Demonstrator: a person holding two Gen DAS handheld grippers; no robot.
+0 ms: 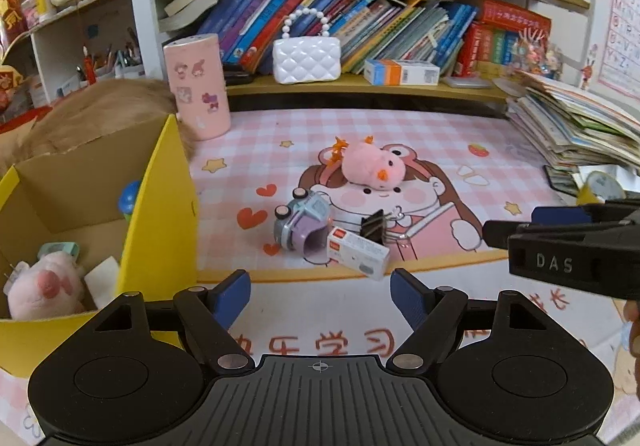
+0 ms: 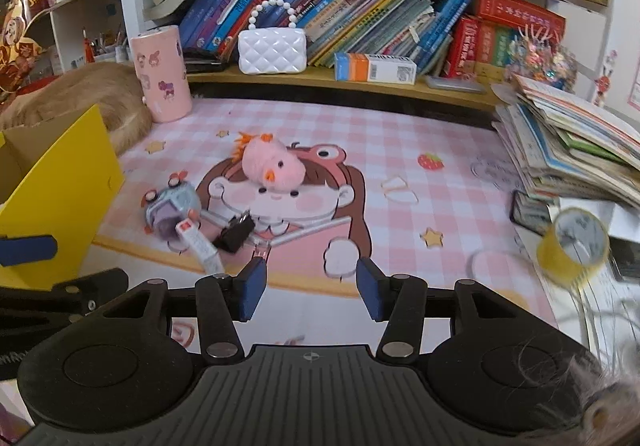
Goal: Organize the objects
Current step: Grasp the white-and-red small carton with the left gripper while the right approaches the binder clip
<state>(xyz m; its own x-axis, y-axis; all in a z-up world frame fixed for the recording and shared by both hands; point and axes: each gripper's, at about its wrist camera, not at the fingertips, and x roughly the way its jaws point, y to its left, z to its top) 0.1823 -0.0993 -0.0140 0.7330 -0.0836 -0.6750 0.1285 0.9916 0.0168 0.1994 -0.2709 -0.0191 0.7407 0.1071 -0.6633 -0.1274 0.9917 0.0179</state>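
Pink checked desk mat takes up most of both views, with the yellow cardboard box standing open at its left edge, a pink plush already lying inside. Next down in size is the pink chick plush out on the mat, then the little purple toy car in front of it, then a small white box leaning against the car, and a black binder clip touching the box's far side. That white box's long axis runs diagonally, near-right to far-left as the left wrist sees it. The left gripper has its jaws spread wide with nothing between them, and the cluster sits just ahead of its fingers, pretty much dead centre. The right gripper is only partly open, also empty, and the pile lies ahead and off to its left. So I'd say the left hand is better placed for the next pickup, and it's nearer the yellow box too.
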